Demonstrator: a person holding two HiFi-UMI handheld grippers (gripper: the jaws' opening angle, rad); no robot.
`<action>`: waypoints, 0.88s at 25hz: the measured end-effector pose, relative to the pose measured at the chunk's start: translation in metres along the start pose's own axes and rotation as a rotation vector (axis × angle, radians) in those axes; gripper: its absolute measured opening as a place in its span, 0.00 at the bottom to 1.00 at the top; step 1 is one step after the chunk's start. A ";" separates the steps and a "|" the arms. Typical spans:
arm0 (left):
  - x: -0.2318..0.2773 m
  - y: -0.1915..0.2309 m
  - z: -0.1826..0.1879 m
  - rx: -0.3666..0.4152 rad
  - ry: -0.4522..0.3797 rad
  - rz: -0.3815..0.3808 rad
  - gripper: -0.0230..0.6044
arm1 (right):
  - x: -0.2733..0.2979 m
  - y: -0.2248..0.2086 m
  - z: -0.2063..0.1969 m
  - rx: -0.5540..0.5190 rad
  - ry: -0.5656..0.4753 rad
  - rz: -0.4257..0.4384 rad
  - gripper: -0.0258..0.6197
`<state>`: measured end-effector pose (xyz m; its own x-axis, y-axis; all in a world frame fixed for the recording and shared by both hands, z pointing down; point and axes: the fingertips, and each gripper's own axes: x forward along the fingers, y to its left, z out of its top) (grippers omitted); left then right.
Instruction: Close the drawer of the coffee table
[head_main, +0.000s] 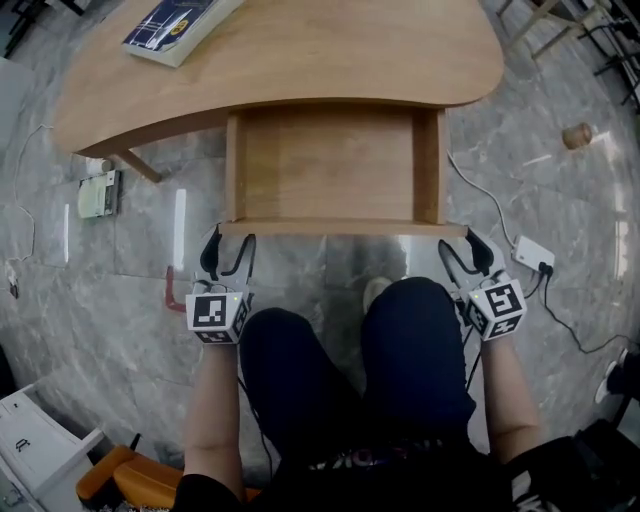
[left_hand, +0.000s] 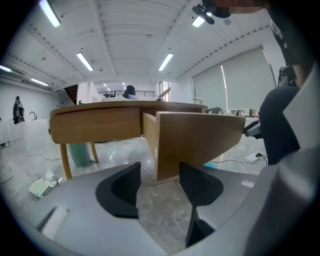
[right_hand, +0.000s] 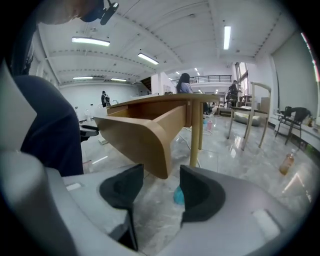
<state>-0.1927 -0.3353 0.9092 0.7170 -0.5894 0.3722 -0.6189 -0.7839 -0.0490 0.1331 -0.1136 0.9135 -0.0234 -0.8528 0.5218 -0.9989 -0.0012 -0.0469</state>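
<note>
Blue book (head_main: 178, 25) on wooden coffee table (head_main: 330, 55)

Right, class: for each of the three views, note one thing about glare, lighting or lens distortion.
Head view: a ceiling light glares as a white streak on the glossy floor. Left gripper view: the strip lights burn out to plain white, and the picture's corners go dark and rounded. Right gripper view: the wide lens bends the front of the drawer into a curve.

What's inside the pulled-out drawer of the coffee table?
The drawer shows only its bare wooden bottom from the head view; nothing lies in the exposed part. Its rear end runs under the tabletop, so that strip is covered.
</note>
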 end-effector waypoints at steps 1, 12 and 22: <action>0.001 0.001 0.003 -0.007 -0.007 -0.006 0.44 | 0.000 0.001 0.004 0.010 -0.010 0.001 0.37; 0.002 -0.003 0.016 0.062 -0.005 -0.047 0.44 | 0.009 0.013 0.027 0.008 -0.017 -0.012 0.37; -0.007 -0.012 0.034 -0.010 -0.035 -0.033 0.33 | 0.002 0.012 0.040 0.003 0.008 -0.016 0.38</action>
<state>-0.1792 -0.3282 0.8757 0.7480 -0.5694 0.3411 -0.5974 -0.8014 -0.0278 0.1232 -0.1365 0.8797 -0.0081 -0.8485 0.5291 -0.9990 -0.0163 -0.0414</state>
